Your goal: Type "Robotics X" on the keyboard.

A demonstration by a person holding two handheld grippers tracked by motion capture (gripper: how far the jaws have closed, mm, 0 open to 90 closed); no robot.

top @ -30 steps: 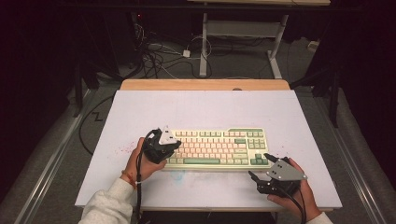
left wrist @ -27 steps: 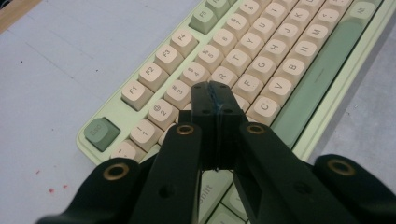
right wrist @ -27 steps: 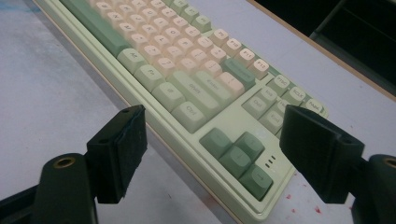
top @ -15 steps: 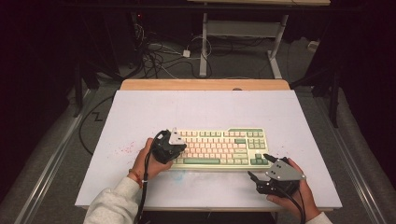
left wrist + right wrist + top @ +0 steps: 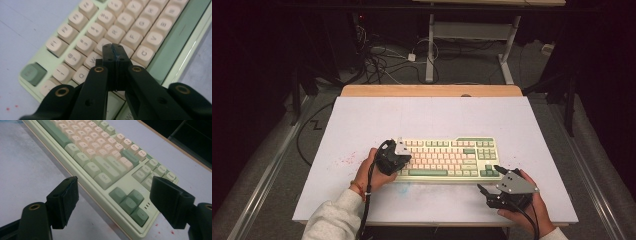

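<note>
The keyboard [image 5: 444,157] lay flat near the front middle of the white surface [image 5: 432,120], and it looked stiff and light, with smooth keys that could slip, so it would be best taken by its thin side edges and not by the loose little keys. The left gripper [image 5: 115,51] had its jaws clenched tight with nothing between them, tips just over the keys at the keyboard's left end. The right gripper [image 5: 113,195] had its jaws released wide, near the keyboard's right corner, and there were no boxes or bowls on the surface.
</note>
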